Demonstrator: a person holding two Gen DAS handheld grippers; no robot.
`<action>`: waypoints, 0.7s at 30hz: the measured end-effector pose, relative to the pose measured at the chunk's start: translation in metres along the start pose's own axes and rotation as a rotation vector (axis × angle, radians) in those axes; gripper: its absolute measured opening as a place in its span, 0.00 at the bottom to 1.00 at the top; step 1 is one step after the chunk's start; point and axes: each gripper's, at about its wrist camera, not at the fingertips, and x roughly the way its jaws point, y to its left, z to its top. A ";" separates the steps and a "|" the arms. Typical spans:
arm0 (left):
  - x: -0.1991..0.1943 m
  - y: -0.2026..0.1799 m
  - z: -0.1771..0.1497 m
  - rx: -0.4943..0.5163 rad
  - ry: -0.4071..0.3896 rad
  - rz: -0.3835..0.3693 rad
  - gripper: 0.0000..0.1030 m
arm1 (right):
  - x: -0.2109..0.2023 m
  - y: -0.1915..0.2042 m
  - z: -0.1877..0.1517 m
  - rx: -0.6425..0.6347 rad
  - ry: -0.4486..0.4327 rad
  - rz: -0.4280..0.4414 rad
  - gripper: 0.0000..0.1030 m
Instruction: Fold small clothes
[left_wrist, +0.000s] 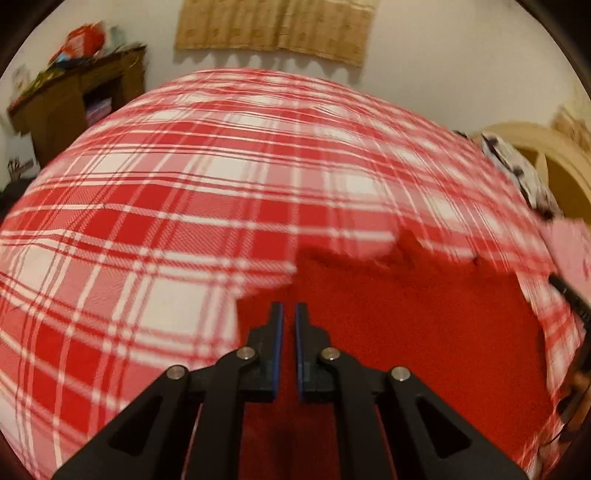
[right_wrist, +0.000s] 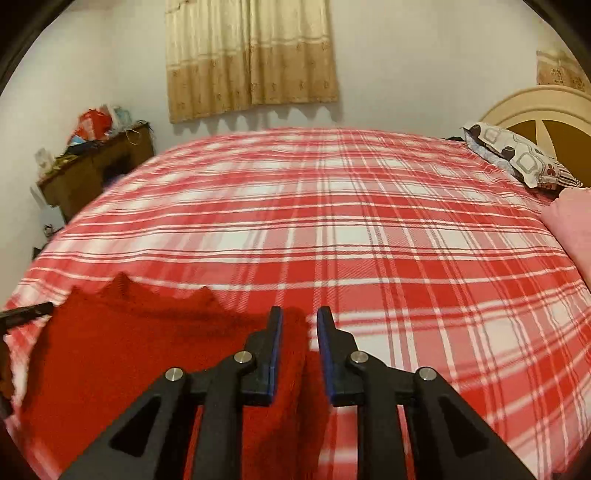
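Observation:
A red knitted garment (left_wrist: 406, 314) lies flat on the red-and-white plaid bed cover (left_wrist: 166, 206). My left gripper (left_wrist: 289, 310) hovers over the garment's left part, its jaws a narrow gap apart with nothing between them. In the right wrist view the same garment (right_wrist: 140, 350) fills the lower left. My right gripper (right_wrist: 299, 317) is over the garment's right edge, its jaws partly open and empty. The left gripper's tip (right_wrist: 26, 312) shows at the far left of that view.
A patterned pillow (right_wrist: 517, 155) and a pink cloth (right_wrist: 572, 229) lie at the right by the cream headboard (right_wrist: 535, 107). A brown shelf with clutter (right_wrist: 96, 166) stands left of the bed. A beige curtain (right_wrist: 251, 55) hangs on the far wall.

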 end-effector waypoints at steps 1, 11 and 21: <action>-0.002 -0.006 -0.005 0.012 0.008 -0.009 0.06 | -0.009 0.008 -0.007 -0.022 0.012 0.019 0.18; -0.018 -0.083 -0.061 0.166 0.038 0.048 0.26 | -0.028 0.064 -0.080 -0.122 0.083 0.009 0.19; -0.007 -0.103 -0.071 0.191 -0.017 0.174 0.34 | -0.012 0.065 -0.108 -0.108 0.072 -0.041 0.19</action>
